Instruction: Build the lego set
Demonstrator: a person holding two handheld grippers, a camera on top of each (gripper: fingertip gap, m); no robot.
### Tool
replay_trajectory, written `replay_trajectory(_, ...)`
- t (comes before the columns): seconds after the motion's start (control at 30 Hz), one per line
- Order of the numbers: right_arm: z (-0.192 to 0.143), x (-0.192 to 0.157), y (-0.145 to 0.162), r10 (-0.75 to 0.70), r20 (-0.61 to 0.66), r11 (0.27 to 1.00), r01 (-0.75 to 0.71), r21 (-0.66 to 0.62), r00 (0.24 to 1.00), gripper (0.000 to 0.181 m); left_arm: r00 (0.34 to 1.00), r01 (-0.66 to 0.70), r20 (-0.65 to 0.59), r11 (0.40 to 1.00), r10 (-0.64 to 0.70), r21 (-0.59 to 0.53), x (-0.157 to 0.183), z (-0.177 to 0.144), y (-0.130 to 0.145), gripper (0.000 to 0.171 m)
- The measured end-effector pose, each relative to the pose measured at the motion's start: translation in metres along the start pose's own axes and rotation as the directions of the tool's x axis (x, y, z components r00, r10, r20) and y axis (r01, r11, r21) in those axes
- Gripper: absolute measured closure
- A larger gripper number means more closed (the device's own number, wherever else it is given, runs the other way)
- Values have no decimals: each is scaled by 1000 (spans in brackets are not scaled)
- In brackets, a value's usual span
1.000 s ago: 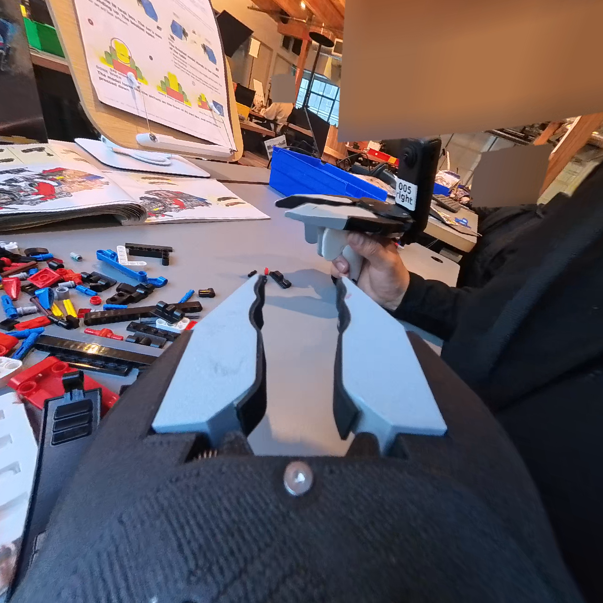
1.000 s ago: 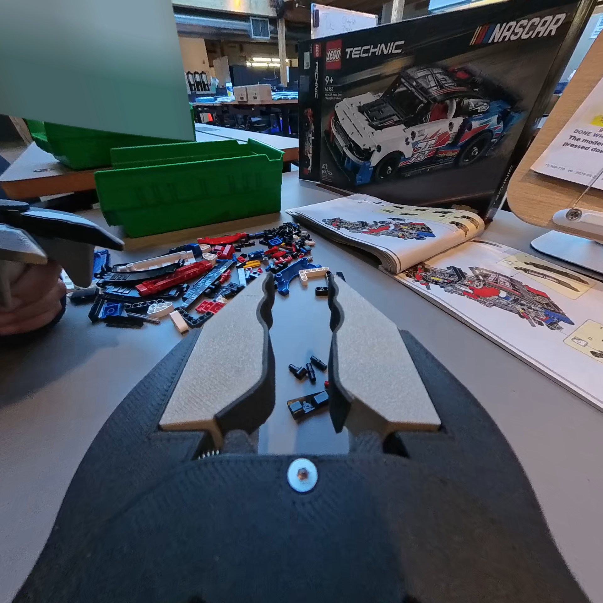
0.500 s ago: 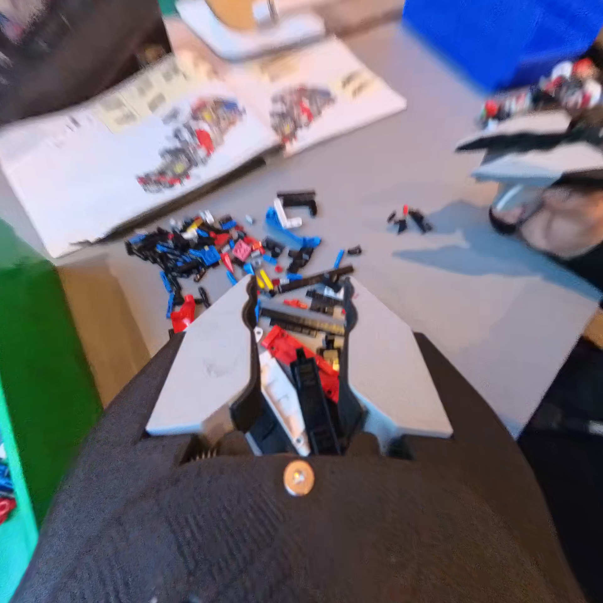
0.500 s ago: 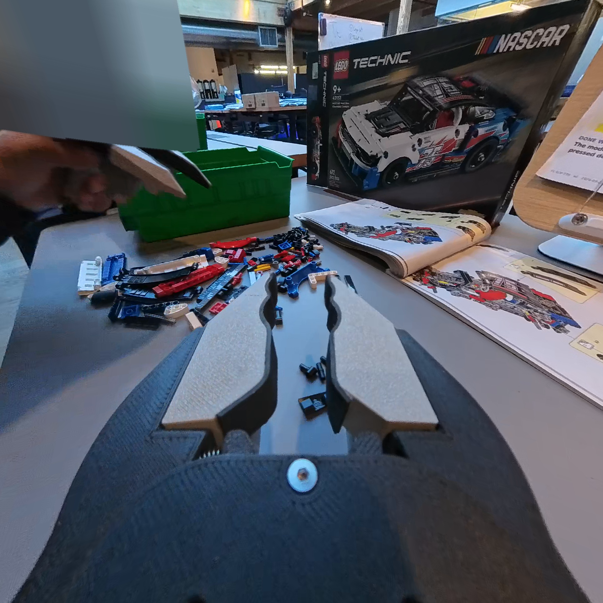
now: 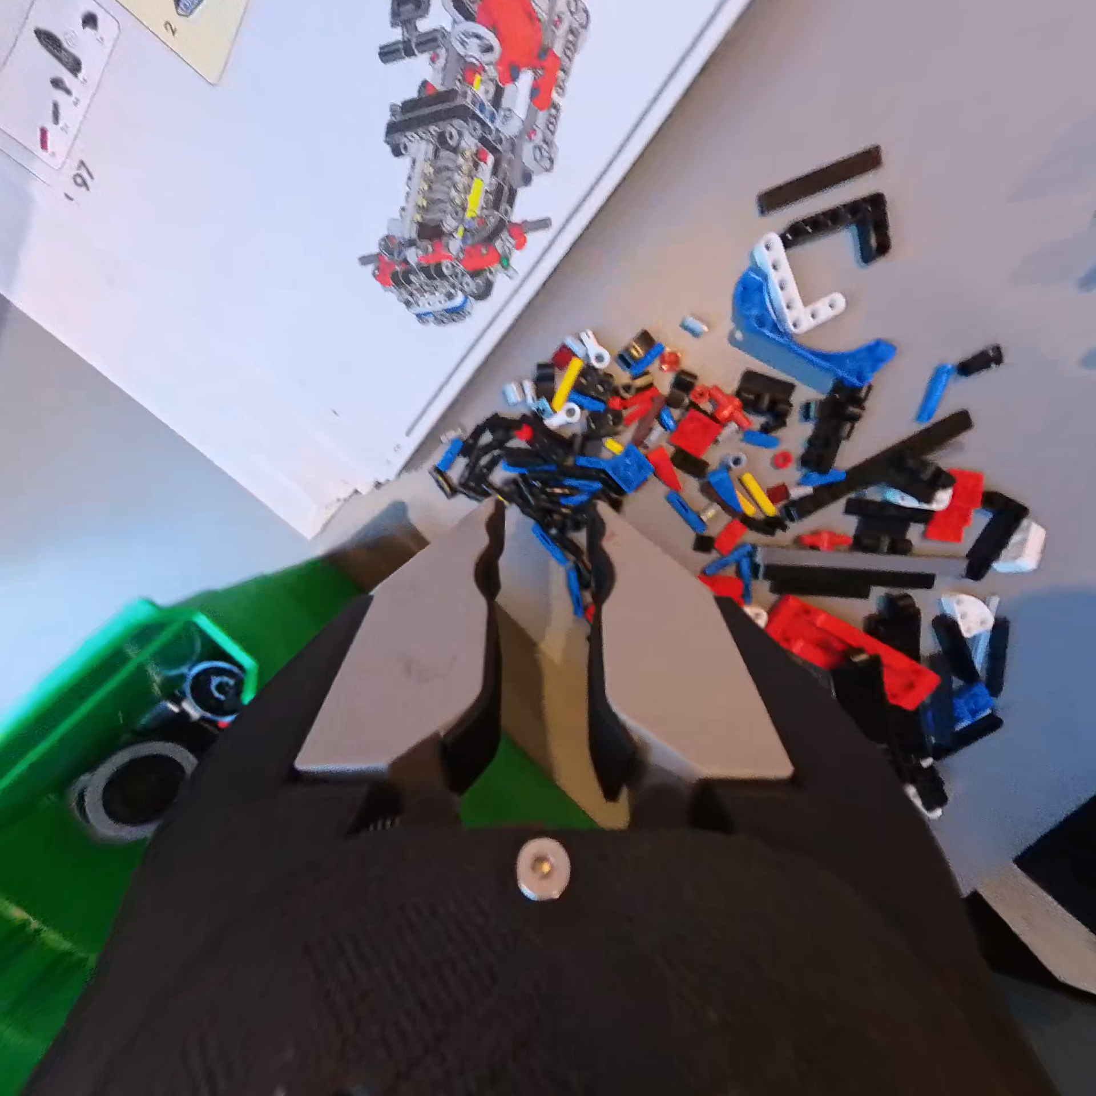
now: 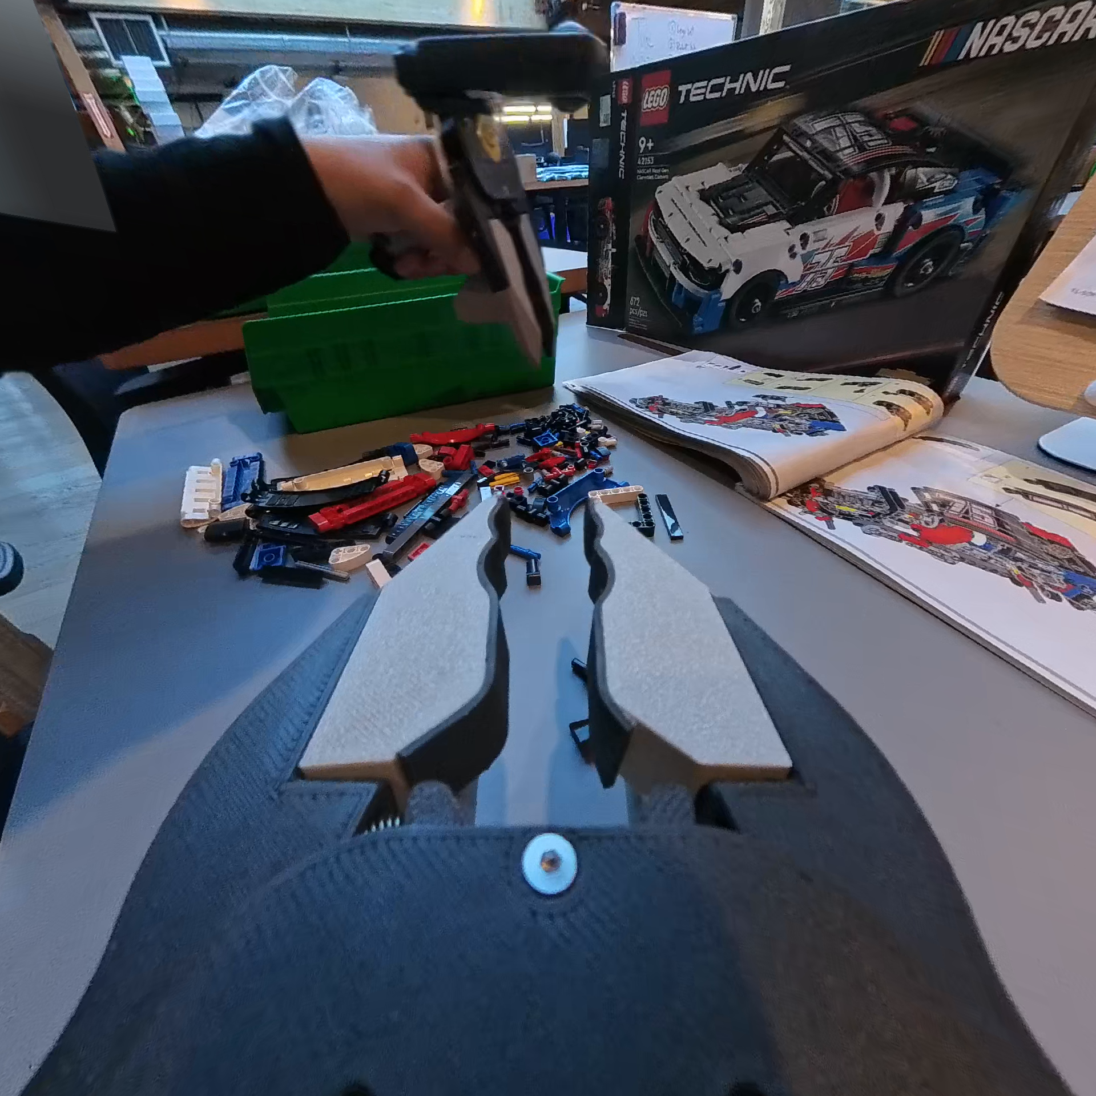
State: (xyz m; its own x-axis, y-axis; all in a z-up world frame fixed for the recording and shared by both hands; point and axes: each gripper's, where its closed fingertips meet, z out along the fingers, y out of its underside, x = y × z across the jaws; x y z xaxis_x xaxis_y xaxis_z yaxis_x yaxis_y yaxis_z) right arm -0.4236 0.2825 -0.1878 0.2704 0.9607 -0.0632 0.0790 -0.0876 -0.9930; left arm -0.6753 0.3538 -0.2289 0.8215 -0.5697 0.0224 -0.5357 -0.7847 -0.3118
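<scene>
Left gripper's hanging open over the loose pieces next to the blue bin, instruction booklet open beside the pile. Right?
Not quite: the bin is green, not blue, as the right wrist view shows. The rest stands: the left gripper hangs open above the loose pieces, and the instruction booklet lies open beside the pile.

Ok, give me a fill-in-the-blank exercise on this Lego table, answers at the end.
1. The bin behind the loose Lego pieces is ____ in colour.
2. The left gripper hangs above the pieces with its fingers pointing ____.
3. The instruction booklet lies ____ on the table.
4. The right gripper holds ____.

Missing words: green; down; open; nothing
</scene>
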Motion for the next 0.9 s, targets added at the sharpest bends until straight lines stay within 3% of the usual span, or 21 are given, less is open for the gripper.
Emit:
replay_trajectory(0.17, 0, 4, 2, 21, -9, 1000, -21, -8, 1000, 163, 1000, 29, -11, 999, -29, -34, -21, 21, -20, 148)
replay_trajectory(0.4, -1, 6, 1, 36, -9, 999, -36, 0, 999, 163, 999, 16, -36, 990, -21, -142, -21, 47, -20, 153)
replay_trajectory(0.7, -3, 3, -3, 35, 3, 999, -35, 13, 999, 164, 993, 13, -107, 959, -44, -282, 2, 57, 1, 168)
replay_trajectory(0.9, -5, 3, -5, 31, 1, 999, -31, 23, 1000, 165, 991, 26, -117, 961, -60, -274, 6, 49, -1, 160)
